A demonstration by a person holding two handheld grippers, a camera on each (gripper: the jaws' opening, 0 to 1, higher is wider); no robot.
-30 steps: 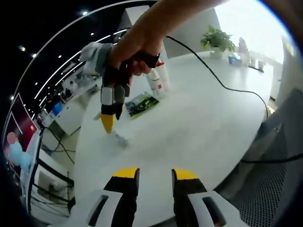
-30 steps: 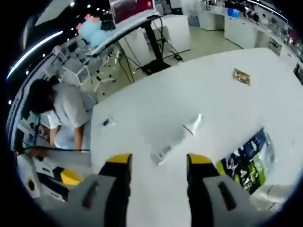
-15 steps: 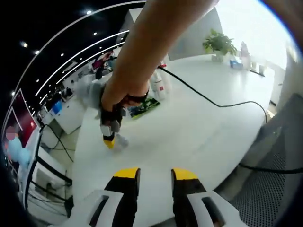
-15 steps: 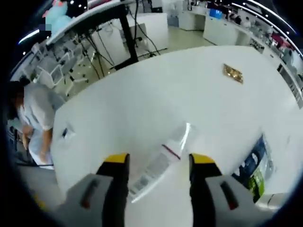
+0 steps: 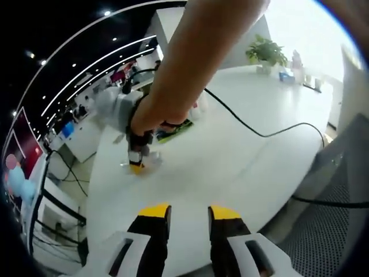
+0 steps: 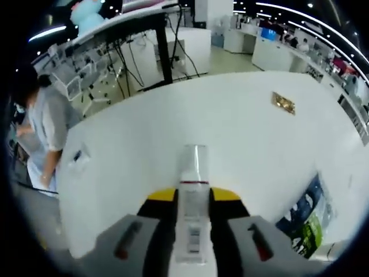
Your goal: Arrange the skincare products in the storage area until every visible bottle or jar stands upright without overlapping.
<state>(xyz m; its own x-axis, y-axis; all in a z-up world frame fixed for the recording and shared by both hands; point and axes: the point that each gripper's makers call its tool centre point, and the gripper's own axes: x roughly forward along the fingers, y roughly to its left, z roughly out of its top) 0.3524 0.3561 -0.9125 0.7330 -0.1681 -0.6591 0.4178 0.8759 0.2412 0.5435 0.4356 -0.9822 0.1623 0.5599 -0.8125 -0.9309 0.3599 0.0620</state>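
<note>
Right gripper (image 6: 193,199) fingers clamp lying tube (image 6: 192,190) on counter (image 6: 242,133); should lift, rotate upright. Left gripper (image 5: 189,212) fingers open, idle.

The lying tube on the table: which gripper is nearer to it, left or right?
Right. The right gripper has its jaws shut on the tube, which lies flat on the white table. The left gripper is open, apart from the tube.

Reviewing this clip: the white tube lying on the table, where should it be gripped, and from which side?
Across its body, below the clear cap. The tube lies flat on the table, cap pointing away, so coming from above with the jaws on its long sides fits. The right gripper appears shut on it that way.
</note>
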